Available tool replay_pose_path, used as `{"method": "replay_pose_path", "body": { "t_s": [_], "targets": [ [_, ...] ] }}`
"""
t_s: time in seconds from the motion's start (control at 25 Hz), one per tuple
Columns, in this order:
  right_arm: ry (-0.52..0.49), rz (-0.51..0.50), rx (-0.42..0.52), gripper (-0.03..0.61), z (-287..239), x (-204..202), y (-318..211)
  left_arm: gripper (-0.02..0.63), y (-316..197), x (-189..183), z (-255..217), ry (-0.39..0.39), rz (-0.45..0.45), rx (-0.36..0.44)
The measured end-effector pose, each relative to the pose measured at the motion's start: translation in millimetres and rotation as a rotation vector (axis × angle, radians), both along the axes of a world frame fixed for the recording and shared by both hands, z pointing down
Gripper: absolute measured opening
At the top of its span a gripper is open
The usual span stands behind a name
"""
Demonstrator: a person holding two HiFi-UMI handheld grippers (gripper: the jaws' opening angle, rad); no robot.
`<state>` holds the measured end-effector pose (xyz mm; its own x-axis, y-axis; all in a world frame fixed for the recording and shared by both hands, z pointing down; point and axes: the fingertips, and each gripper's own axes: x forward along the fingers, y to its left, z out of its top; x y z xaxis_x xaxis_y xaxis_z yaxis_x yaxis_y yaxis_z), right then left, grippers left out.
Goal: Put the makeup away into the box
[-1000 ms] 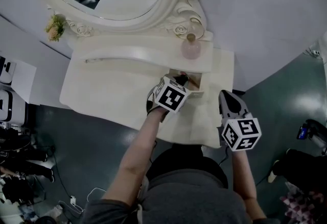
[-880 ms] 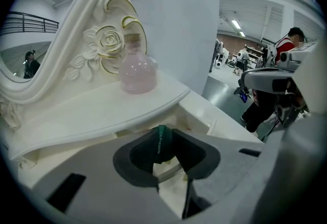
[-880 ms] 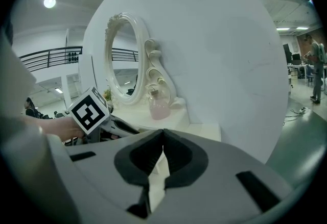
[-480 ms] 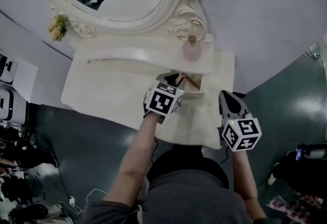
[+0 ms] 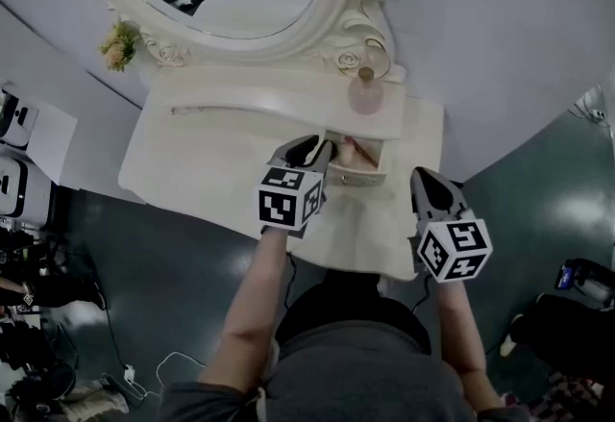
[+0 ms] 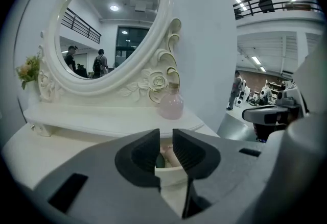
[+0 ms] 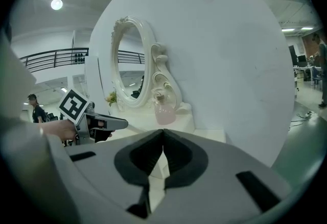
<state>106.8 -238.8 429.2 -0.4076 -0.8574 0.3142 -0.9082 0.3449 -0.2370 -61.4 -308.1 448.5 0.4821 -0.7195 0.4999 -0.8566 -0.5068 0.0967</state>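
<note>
You opened your left tool [image 5: 309,151] to a narrow, empty gap and lifted it off the box [image 5: 357,179], so the makeup [image 5: 362,153] looked stowed; your right tool [image 5: 422,178] stayed shut

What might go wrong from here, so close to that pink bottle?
The left gripper, jaws just opening with nothing between them, sits by the open box; a careless swing might knock the pink bottle off the shelf behind. The brown stick lies slanted in the box and might stop it closing.
</note>
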Motion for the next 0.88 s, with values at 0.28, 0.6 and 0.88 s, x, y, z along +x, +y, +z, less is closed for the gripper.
{"method": "replay_pose_path", "body": {
  "t_s": [0.28,0.6,0.88],
  "targets": [
    [0.003,-0.034,0.011,0.005,-4,-8,2,0.077,19,-17,-5,0.049,-0.072,0.033],
    [0.005,-0.058,0.023,0.006,-7,-11,11,0.061,40,-29,-2,0.073,-0.121,0.047],
    [0.008,-0.071,0.031,0.006,-8,-11,19,0.049,58,-37,5,0.079,-0.171,0.054]
  ]
}}
